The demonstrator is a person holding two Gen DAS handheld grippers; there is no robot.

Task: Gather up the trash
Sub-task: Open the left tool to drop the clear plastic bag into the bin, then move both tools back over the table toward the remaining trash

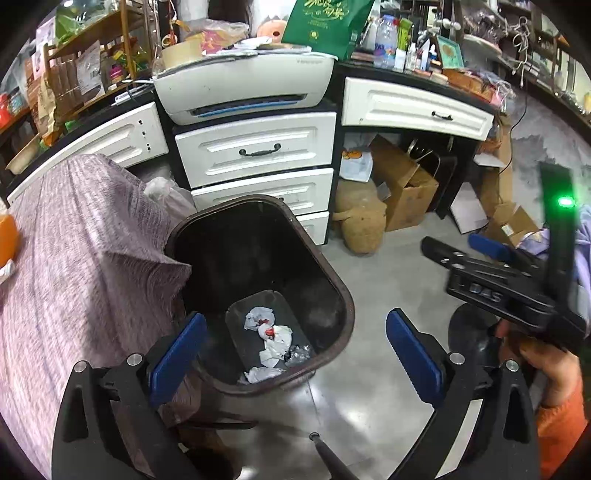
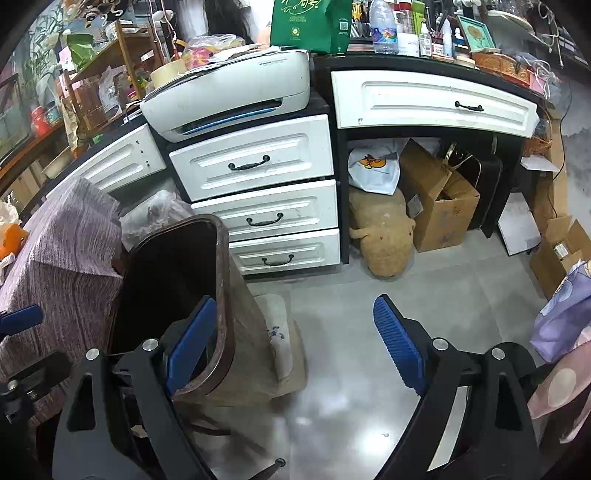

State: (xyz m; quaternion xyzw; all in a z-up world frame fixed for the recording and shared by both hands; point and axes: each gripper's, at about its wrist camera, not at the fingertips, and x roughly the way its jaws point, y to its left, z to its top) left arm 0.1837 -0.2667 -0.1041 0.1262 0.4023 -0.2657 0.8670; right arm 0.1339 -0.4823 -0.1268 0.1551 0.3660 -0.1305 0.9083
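Over the dark brown plastic bin (image 1: 258,295) | my left hand-held gripper (image 1: 295,354) spread, empty | right hand-held gripper (image 2: 295,339) spread beside rim | crumpled white paper trash (image 1: 273,339) at bin bottom, looks dropped.

One dark brown trash bin (image 1: 334,280), near left. Crumpled white paper pieces (image 1: 275,338) on its floor: about four; exact count unclear. One white printer (image 2: 229,96), far centre. Three stacked white drawers (image 2: 255,166) beneath it, one wide drawer (image 2: 436,101) to the right. One green bag (image 2: 310,26) on top. Two grippers: left gripper (image 1: 295,350), right gripper (image 2: 295,339).
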